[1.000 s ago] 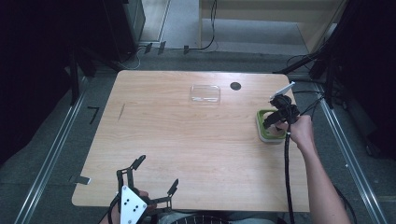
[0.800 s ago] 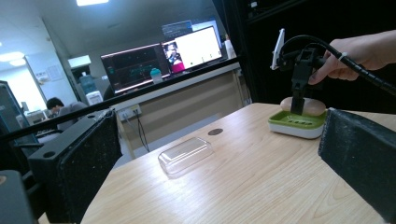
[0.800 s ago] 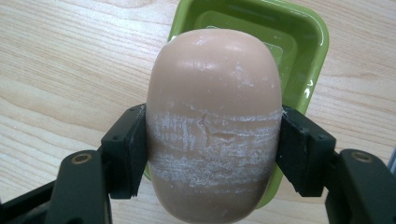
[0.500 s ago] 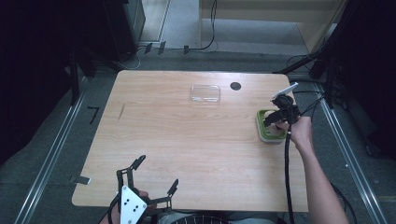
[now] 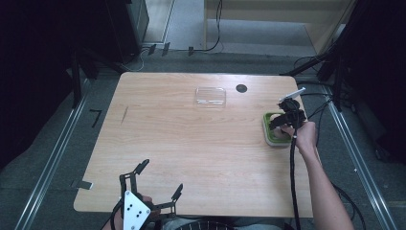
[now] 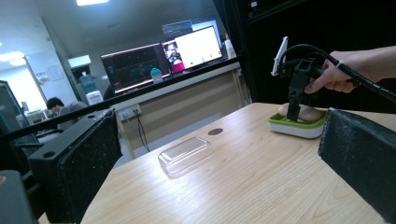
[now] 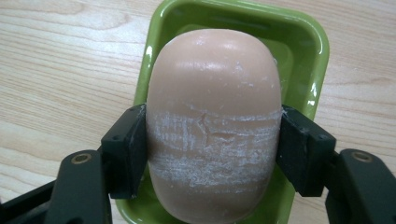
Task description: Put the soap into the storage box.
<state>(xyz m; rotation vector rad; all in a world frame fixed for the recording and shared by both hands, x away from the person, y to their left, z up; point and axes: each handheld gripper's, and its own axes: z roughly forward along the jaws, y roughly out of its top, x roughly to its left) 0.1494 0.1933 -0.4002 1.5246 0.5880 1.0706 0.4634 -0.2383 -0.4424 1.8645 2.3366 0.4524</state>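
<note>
A pinkish oval soap bar [image 7: 212,84] lies in a green soap dish [image 7: 308,51] near the table's right edge. My right gripper [image 7: 212,149] points down into the dish, and both black pads press the soap's scuffed sides. From above, the right gripper [image 5: 286,122] stands over the dish [image 5: 269,136]. In the left gripper view the soap [image 6: 306,113] sits in the dish [image 6: 296,128] under that gripper [image 6: 294,114]. My left gripper [image 5: 162,176] hovers at the table's front edge, jaws wide apart and holding nothing [image 6: 219,158].
A clear plastic lid [image 5: 210,96] lies flat at the back middle of the wooden table [image 5: 191,143], with a round black cable hole [image 5: 241,88] to its right. The right gripper's cable [image 5: 292,182] runs along the forearm.
</note>
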